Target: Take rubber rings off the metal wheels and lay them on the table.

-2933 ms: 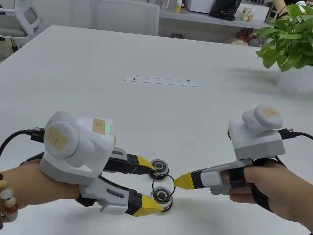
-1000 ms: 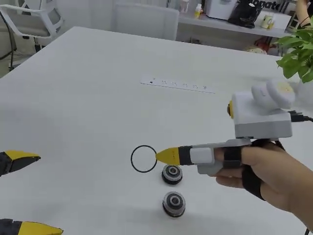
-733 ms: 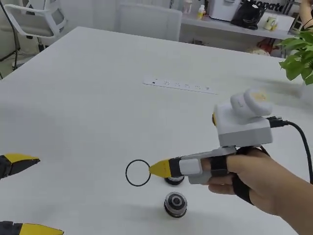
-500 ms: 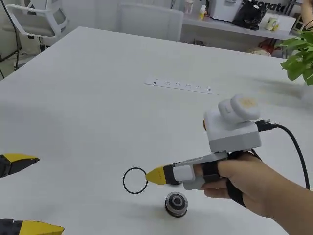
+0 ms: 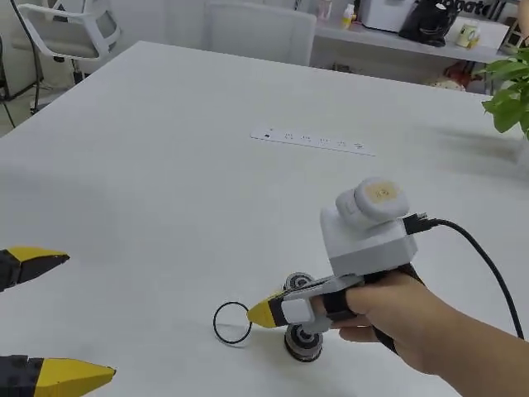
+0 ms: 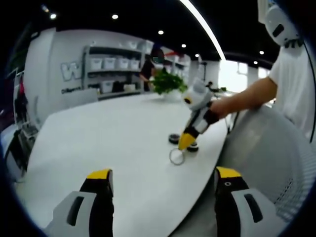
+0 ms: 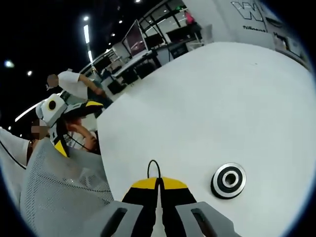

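My right gripper (image 5: 263, 313) is shut on a thin black rubber ring (image 5: 232, 322), holding it low over the white table (image 5: 165, 182) just left of two metal wheels. One wheel (image 5: 299, 284) lies behind the gripper, the other (image 5: 302, 341) in front of it. In the right gripper view the shut jaws (image 7: 159, 180) pinch the ring (image 7: 153, 169), and a wheel (image 7: 228, 180) lies to their right. My left gripper (image 5: 91, 316) stands open and empty at the near left. Its own view shows the ring (image 6: 176, 156) beyond its spread jaws (image 6: 163, 175).
A white power strip (image 5: 312, 140) lies flat at mid-table. A green plant (image 5: 512, 91) stands at the far right. Chairs (image 5: 70, 29) stand past the far edge. The table's near edge runs close under the left gripper.
The left gripper has left the wheels and drawn back to the left, open. The right gripper has carried the ring off a wheel, then left and down toward the table.
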Demonstrator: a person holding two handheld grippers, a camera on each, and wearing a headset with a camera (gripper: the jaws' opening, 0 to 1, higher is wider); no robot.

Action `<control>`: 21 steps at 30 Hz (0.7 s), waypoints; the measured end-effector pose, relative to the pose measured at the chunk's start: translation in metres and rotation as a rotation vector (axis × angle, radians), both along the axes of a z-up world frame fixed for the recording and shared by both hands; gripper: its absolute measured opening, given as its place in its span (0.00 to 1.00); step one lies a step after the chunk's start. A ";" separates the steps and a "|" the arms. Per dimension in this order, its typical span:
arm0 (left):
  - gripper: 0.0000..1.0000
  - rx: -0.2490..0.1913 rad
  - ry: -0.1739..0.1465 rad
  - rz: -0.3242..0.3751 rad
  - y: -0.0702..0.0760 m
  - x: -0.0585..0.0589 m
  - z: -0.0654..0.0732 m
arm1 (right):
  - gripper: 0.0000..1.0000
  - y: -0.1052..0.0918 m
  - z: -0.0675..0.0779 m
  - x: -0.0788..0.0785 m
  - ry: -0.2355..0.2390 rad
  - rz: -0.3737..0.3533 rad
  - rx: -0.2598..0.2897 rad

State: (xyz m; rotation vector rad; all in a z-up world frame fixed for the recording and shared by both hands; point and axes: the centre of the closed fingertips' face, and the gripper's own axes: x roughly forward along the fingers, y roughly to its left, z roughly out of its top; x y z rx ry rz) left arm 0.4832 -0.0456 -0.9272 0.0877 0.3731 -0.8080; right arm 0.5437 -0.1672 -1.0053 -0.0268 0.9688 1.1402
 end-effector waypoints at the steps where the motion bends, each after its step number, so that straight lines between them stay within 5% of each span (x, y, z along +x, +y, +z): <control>1: 0.85 0.000 -0.002 0.000 0.000 0.000 0.000 | 0.00 0.000 -0.001 0.000 -0.001 0.000 -0.003; 11: 0.85 -0.006 -0.009 0.005 0.000 0.001 0.004 | 0.02 -0.003 -0.005 0.000 -0.051 0.031 -0.038; 21: 0.85 -0.006 -0.018 -0.012 -0.004 0.004 0.006 | 0.07 -0.018 0.019 0.007 -0.101 0.020 -0.005</control>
